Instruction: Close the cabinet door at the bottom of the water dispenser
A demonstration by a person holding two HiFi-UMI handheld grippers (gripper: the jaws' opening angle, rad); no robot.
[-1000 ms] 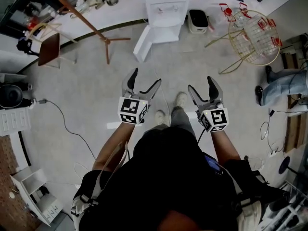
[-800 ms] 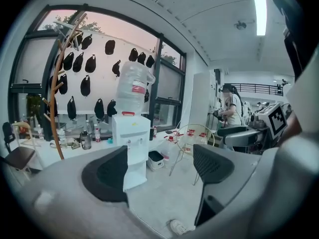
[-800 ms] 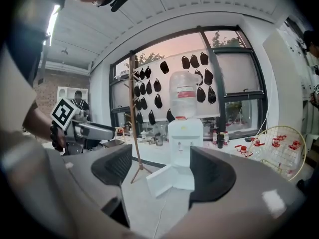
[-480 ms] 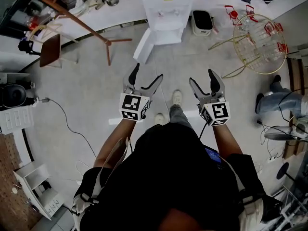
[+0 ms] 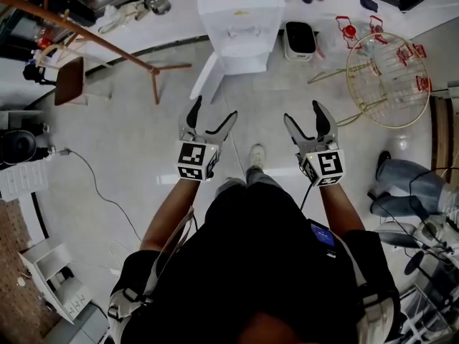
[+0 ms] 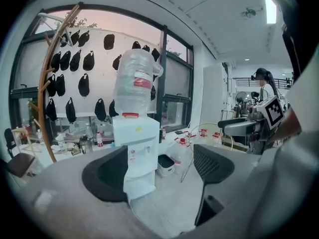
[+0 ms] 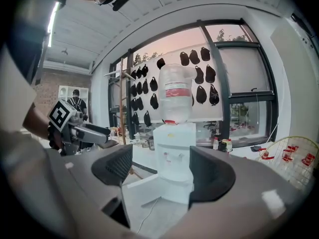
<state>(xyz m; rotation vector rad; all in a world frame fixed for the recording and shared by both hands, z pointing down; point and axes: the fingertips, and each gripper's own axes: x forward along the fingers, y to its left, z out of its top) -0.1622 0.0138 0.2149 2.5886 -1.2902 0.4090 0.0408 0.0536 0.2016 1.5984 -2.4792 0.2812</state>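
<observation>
The white water dispenser (image 5: 240,16) stands against the far wall, with a clear bottle (image 6: 135,86) on top. Its bottom cabinet door (image 5: 203,77) hangs open, swung out to the left over the floor; in the right gripper view the door (image 7: 148,180) juts left from the base. My left gripper (image 5: 215,109) and right gripper (image 5: 301,112) are held side by side in mid-air, well short of the dispenser, both open and holding nothing. Both point at the dispenser (image 7: 174,158), which shows between the left gripper's (image 6: 159,171) pads and the right gripper's (image 7: 162,171) pads.
A wooden coat rack (image 5: 107,27) leans left of the dispenser, near a brown chair (image 5: 72,77). A black-and-white bin (image 5: 300,38) sits right of it, then a gold wire stand (image 5: 387,77). Another person's legs (image 5: 405,188) are at the right. A cable (image 5: 107,192) trails on the floor.
I have stepped forward, so the dispenser and its open door are nearer. Both grippers stayed open and level. The person at the right has shifted lower in the view.
</observation>
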